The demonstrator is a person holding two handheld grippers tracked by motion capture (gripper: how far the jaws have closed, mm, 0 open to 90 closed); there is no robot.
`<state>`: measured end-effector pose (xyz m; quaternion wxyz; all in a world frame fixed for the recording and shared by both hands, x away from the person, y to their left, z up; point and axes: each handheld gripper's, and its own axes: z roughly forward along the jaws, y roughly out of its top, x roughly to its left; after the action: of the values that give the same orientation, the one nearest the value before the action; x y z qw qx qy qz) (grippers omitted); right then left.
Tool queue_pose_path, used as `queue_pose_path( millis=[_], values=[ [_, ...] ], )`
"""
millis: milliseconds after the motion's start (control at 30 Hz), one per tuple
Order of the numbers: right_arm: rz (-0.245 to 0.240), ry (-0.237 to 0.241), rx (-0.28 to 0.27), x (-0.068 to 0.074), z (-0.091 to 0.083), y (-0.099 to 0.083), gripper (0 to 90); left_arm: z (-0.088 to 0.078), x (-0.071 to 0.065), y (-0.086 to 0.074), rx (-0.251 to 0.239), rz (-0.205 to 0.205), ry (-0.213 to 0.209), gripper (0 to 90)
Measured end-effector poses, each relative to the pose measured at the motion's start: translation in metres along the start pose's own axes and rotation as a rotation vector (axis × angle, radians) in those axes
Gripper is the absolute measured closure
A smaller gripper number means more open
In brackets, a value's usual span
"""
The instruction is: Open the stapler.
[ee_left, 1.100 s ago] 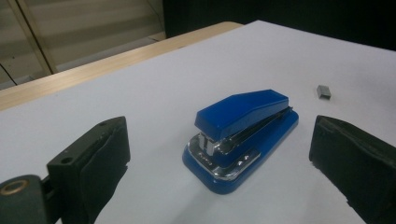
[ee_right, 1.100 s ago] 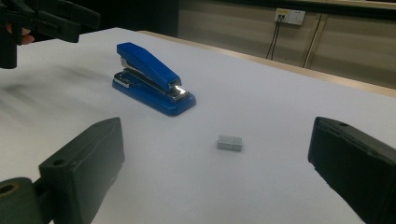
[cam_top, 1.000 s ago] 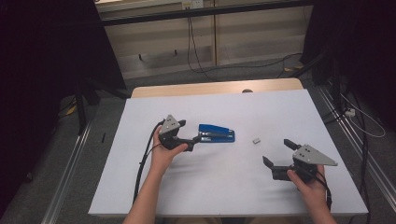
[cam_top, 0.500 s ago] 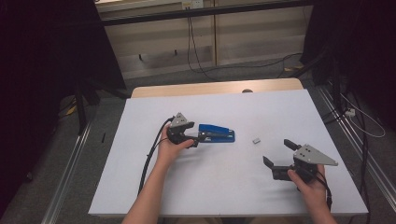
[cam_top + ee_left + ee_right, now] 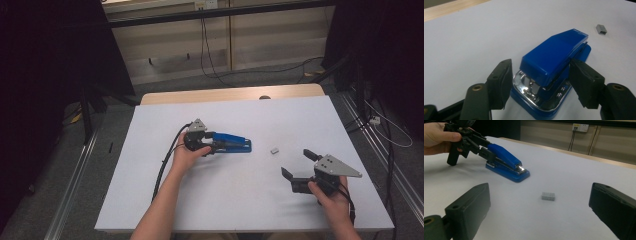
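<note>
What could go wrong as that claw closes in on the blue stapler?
The left gripper has just been closing around the stapler's hinged rear end, one pad looking close to it and the other apart. An uneven squeeze might twist or slide it on the smooth table. A skid could knock the nearby block of staples.

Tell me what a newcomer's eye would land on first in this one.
The blue stapler near the middle of the white table, with the left gripper closing around its hinged rear end, a small gap showing at one pad. Right of it lies a small block of staples, and the right gripper waits open nearby.
</note>
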<state>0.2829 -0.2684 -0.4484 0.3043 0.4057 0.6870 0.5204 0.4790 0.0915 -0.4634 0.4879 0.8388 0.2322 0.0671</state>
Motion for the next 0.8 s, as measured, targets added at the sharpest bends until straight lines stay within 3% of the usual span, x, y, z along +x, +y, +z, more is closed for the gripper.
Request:
queue_pose_path(
  millis=[167, 400, 700, 800],
  values=[
    [0.001, 0.001, -0.002, 0.0, 0.0, 0.0, 3.2, 0.002, -0.001, 0.002, 0.02, 0.016, -0.016, 45.5],
    [0.0, 0.007, -0.001, 0.0, 0.001, 0.001, 3.2, -0.001, 0.002, 0.005, 0.032, -0.009, -0.042, 48.4],
    [0.004, 0.008, -0.002, 0.0, 0.003, 0.002, 3.2, -0.004, 0.002, 0.009, 0.059, -0.03, -0.03, 50.4],
    [0.006, 0.012, -0.002, 0.001, 0.004, 0.002, 3.2, -0.005, 0.001, 0.011, 0.071, -0.02, -0.028, 50.6]
  ],
)
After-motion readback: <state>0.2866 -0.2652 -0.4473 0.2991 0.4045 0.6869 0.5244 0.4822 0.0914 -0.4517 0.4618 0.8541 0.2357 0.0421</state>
